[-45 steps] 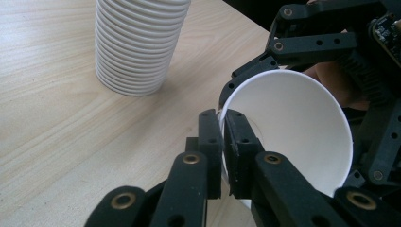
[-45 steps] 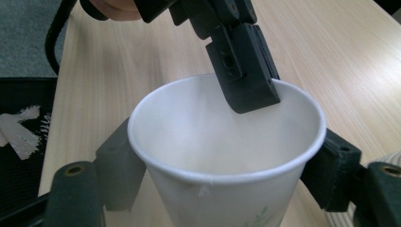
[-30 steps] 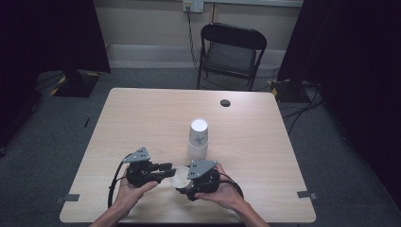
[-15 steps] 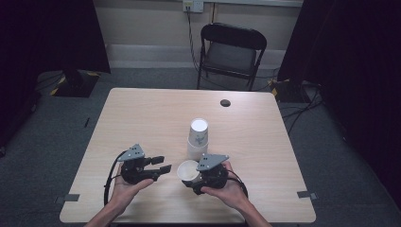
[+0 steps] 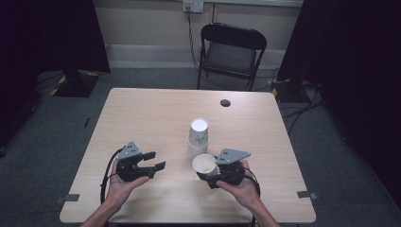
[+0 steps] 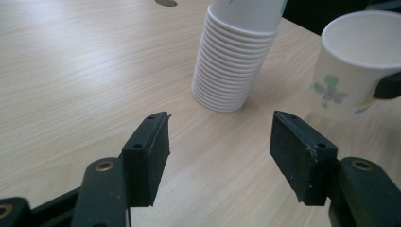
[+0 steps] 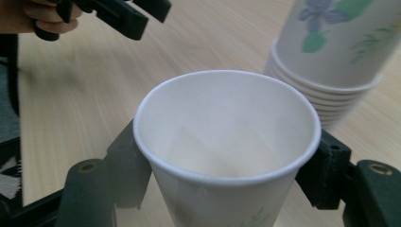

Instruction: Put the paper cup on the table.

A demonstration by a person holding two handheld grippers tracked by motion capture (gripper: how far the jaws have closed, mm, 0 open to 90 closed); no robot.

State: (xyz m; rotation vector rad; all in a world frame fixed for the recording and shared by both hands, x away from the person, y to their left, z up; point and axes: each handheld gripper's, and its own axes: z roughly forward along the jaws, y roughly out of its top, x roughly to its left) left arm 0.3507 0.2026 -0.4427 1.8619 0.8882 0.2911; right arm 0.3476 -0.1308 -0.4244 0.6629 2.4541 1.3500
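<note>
The paper cup (image 5: pixel 204 163) sits upright between the jaws of our right gripper (image 5: pixel 208 176), clamped at its sides just in front of the stack of cups (image 5: pixel 197 138) and mouth up. A second ago both grippers met at this cup, close in front of the stack; now our left gripper (image 5: pixel 155 161) stands off to the left of the stack, its jaws having just been opening, apart with nothing between them, while the right jaws have just been closing on the cup wall. We judge that the cup has passed from left to right, so 1 cup is separated and the right hand alone carries it; setting it down on the table (image 5: pixel 142 113) seems the likely next step. The cup is thin white paper, tapered, with a rolled rim and a pale floral print in green and lilac; a hard squeeze could dent it. The stack stands upside down, its rims forming tight ridges at the base. The table is pale wood-grain laminate, smooth and matt.
</note>
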